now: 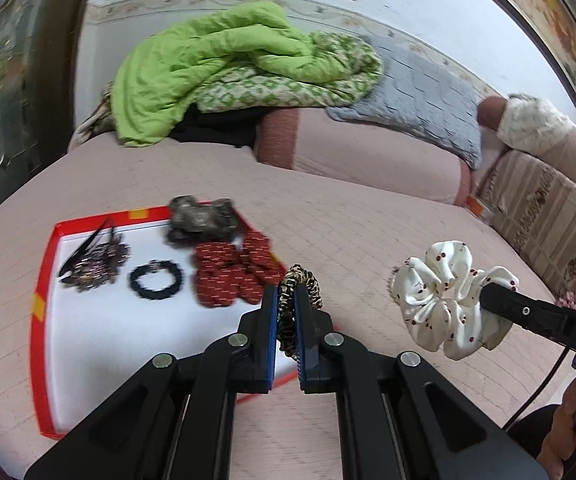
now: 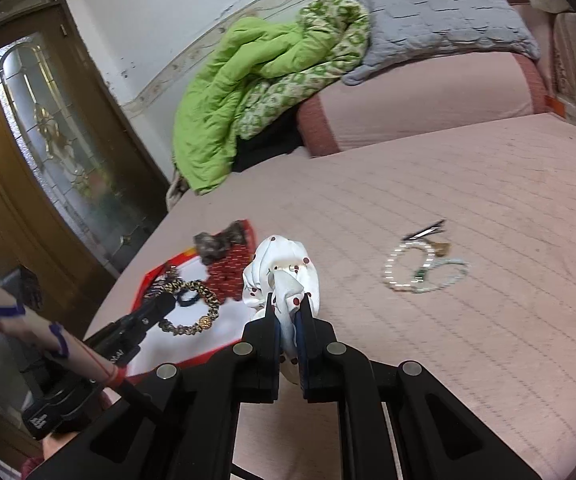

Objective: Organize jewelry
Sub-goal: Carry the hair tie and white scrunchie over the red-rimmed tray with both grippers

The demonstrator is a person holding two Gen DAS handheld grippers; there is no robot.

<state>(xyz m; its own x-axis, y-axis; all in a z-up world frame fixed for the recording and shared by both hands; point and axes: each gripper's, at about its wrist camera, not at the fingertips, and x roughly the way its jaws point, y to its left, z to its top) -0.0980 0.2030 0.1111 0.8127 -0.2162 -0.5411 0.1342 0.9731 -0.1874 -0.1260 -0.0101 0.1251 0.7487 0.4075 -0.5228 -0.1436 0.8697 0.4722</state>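
Leopard scrunchie (image 1: 300, 308) sits clamped in left hand-held gripper (image 1: 286, 304) — cherry-print scrunchie (image 2: 284, 284) pinched by right hand-held gripper (image 2: 288, 316).

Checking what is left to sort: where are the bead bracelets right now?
In the right wrist view, the bead bracelets lie on the pink bedcover, right of the right gripper, beside a dark hair clip, apart from the red tray.

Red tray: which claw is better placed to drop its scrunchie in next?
Left, probably. The left claw holds the leopard-print scrunchie right at the red tray's near edge. The right claw, shut on the white cherry-print scrunchie, sits further out over the bedspread.
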